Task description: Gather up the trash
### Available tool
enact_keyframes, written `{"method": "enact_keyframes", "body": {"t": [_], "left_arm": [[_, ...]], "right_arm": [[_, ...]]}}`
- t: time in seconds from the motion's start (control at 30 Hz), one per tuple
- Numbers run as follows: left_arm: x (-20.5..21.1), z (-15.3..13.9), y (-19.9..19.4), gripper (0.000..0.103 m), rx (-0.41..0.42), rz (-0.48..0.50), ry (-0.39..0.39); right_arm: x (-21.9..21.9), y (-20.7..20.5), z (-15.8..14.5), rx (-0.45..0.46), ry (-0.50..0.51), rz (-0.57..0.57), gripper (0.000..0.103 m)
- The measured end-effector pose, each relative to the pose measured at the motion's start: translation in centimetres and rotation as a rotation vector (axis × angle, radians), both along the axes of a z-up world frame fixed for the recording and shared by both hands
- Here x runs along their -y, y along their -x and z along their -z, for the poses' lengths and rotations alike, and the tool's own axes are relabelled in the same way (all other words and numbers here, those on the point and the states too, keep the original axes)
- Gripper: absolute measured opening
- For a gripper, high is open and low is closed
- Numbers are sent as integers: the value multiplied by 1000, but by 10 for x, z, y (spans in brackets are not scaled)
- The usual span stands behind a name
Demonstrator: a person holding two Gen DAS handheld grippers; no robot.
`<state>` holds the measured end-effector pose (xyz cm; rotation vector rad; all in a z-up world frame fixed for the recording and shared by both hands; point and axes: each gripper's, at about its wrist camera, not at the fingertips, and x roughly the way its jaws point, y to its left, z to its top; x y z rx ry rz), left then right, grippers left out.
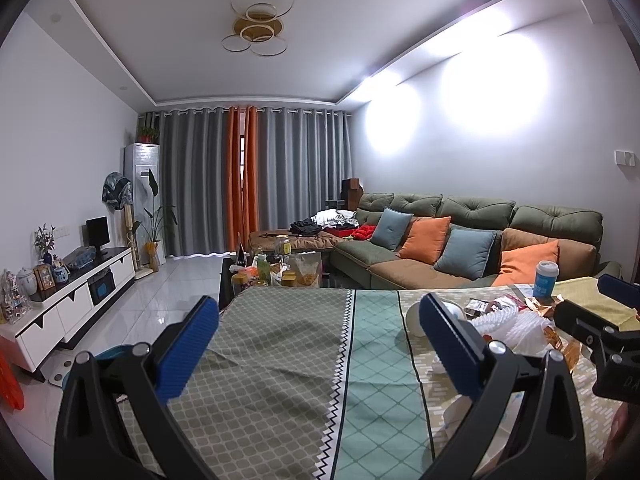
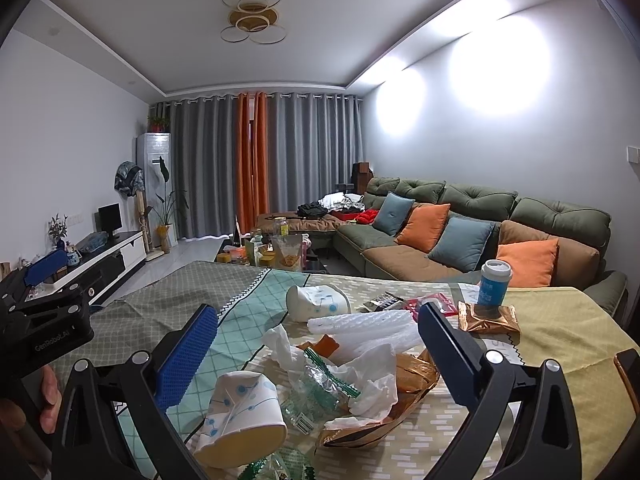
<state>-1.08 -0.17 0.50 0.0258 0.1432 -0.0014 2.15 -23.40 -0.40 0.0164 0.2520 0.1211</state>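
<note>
Trash lies heaped on the patterned tablecloth (image 2: 168, 312). In the right wrist view my right gripper (image 2: 320, 348) is open just above the heap, holding nothing. Between and below its fingers lie a crushed paper cup (image 2: 240, 412), crumpled tissue (image 2: 372, 380), a clear green-striped wrapper (image 2: 320, 392) and a brown-gold wrapper (image 2: 404, 404). Beyond them are white foam netting (image 2: 360, 328), a second paper cup (image 2: 316, 302) on its side and a gold wrapper (image 2: 488, 318). My left gripper (image 1: 320, 340) is open over bare cloth, left of the heap.
An upright cup with a blue label (image 2: 494, 284) stands at the table's far right. Past the far edge are a low table with jars (image 2: 276, 252), a green sofa (image 2: 460, 220) with cushions and a TV cabinet (image 1: 76, 300) on the left. A hand (image 2: 46, 400) holds the left gripper.
</note>
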Motion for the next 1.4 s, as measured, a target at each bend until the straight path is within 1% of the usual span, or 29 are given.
{"method": "enact_keyframes", "body": {"t": [1.4], "left_arm": [[2, -1, 0, 100, 10, -1, -6]], "right_arm": [[4, 3, -2, 5, -6, 2, 100]]}}
